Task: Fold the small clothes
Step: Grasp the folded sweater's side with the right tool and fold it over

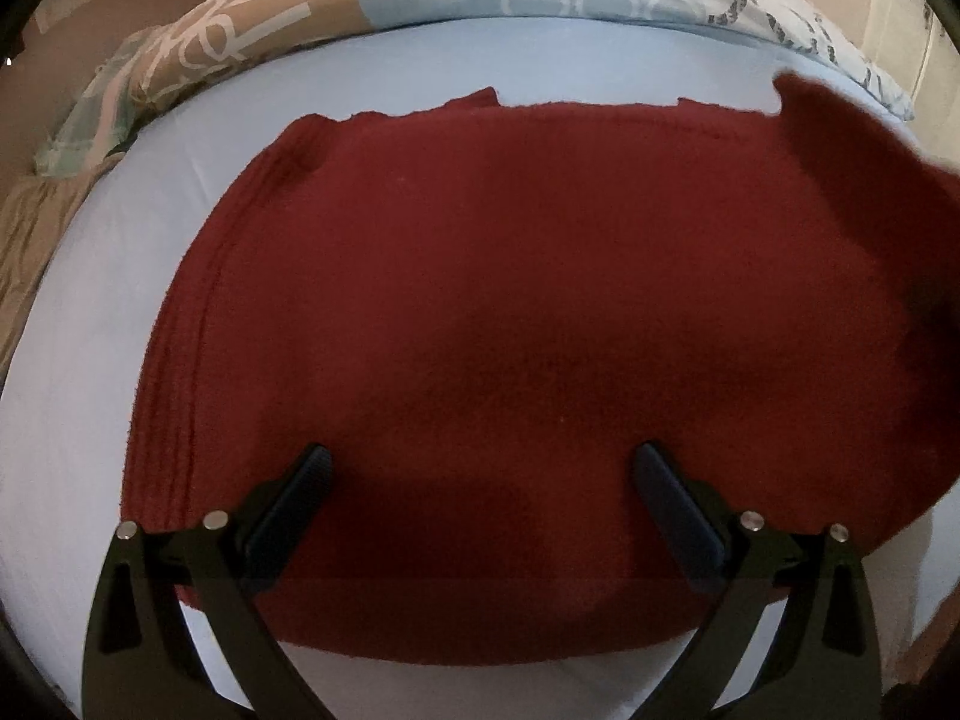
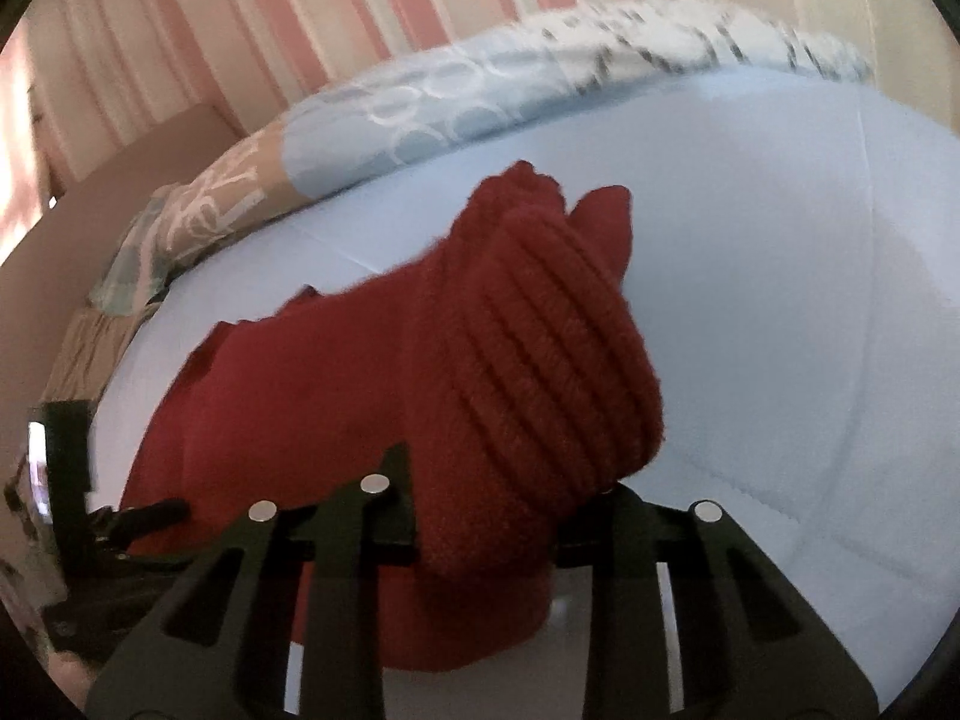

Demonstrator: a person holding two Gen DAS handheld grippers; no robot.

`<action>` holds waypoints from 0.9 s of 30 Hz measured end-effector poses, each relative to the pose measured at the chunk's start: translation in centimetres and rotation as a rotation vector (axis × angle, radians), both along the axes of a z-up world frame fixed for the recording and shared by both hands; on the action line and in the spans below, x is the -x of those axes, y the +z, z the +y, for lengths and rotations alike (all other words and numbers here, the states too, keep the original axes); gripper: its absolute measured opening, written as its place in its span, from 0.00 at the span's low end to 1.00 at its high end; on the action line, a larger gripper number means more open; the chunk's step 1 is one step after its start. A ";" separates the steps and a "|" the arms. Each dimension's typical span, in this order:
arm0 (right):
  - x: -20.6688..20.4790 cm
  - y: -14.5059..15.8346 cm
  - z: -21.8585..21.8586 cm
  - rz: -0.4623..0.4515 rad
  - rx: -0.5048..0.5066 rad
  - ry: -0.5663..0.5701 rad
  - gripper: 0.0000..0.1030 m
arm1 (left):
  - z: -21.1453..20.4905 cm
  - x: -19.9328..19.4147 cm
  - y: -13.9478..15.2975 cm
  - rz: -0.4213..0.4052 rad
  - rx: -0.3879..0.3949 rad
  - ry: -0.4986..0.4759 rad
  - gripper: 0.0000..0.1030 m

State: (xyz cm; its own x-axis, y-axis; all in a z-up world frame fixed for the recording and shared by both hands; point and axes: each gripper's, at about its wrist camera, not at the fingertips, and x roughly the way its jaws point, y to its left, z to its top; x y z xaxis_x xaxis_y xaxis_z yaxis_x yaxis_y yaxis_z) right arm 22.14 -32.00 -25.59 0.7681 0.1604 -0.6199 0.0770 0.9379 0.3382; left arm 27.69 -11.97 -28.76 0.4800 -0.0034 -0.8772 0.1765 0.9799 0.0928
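Red knit garment (image 1: 510, 312) lies flat on the bed sheet (image 1: 78, 372), long axis across the left view. Right gripper (image 2: 486, 516): jaws clamped on its ribbed edge (image 2: 540, 348), raised off the bed w/ wrist tilted. Left gripper (image 1: 480, 480): jaws wide, empty, pointing steeply down over near edge, nearer for next pinch.

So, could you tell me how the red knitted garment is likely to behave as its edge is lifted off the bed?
The red knitted garment will probably be floppy: the ribbed end gripped by the right gripper already bunches and droops. It looks thick and fuzzy, so it likely won't slip from the jaws. The rest lies flat on the blue sheet and should trail along rather than lift stiffly.
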 end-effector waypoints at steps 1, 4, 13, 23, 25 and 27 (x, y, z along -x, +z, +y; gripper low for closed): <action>0.0 0.7 0.8 -0.014 0.008 0.013 0.26 | 0.1 0.1 -0.1 -0.006 0.003 -0.001 0.99; -0.1 2.2 3.0 -0.044 0.039 0.052 0.25 | 0.2 0.1 -0.3 -0.014 0.008 -0.006 0.99; -1.7 4.7 8.8 -0.041 0.098 0.084 0.24 | 7.0 0.6 5.1 -0.125 0.055 -0.034 0.98; -3.1 6.0 19.5 -0.011 0.227 0.114 0.24 | 19.4 -1.4 6.5 -0.160 0.013 0.088 0.98; -3.3 4.6 22.1 0.033 0.278 0.148 0.24 | 20.4 -1.3 6.6 -0.170 0.001 0.098 0.98; -3.5 3.0 24.2 0.085 0.287 0.175 0.24 | 21.1 -1.1 6.6 -0.168 0.022 0.097 0.98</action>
State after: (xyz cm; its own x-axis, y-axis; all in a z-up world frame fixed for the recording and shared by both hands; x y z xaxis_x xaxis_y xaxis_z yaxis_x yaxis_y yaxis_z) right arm 25.61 -7.76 -22.54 0.6882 0.0947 -0.7193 -0.0766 0.9954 0.0578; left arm 28.82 9.11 -22.15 0.6187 0.0318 -0.7849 0.0653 0.9936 0.0917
